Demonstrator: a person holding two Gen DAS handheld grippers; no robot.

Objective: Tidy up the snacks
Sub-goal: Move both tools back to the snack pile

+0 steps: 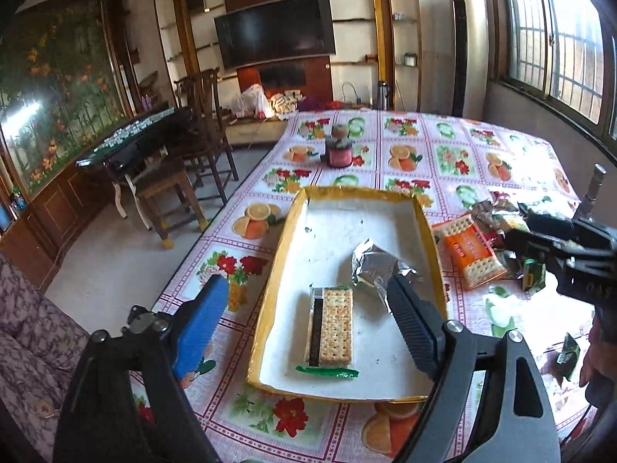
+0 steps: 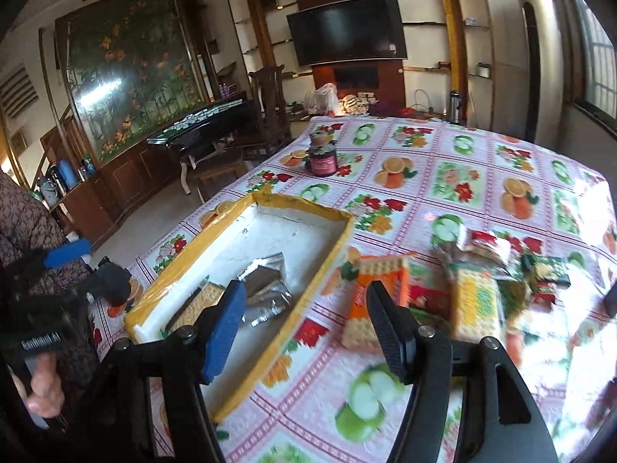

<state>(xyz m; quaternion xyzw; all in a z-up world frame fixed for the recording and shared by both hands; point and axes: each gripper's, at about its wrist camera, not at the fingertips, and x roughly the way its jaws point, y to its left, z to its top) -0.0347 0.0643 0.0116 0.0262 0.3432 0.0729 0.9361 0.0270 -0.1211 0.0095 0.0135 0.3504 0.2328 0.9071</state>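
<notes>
**Very little text can be read**

On the body of the left gripper [image 2: 67, 266], seen at the left edge of the right wrist view, there is white lettering, but I cannot read it with certainty. The orange cracker packet [image 1: 473, 255] carries a small printed label, too blurred to read. The dark jar [image 2: 321, 162] has a pink label, also not legible.

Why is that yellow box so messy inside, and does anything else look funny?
The yellow-edged white cardboard box has dark specks on its floor and worn, wrinkled rims. Inside, the crumpled silver foil packet lies askew beside the neat clear-wrapped cracker pack. Loose snack packets sit jumbled on the fruit-patterned tablecloth.
</notes>
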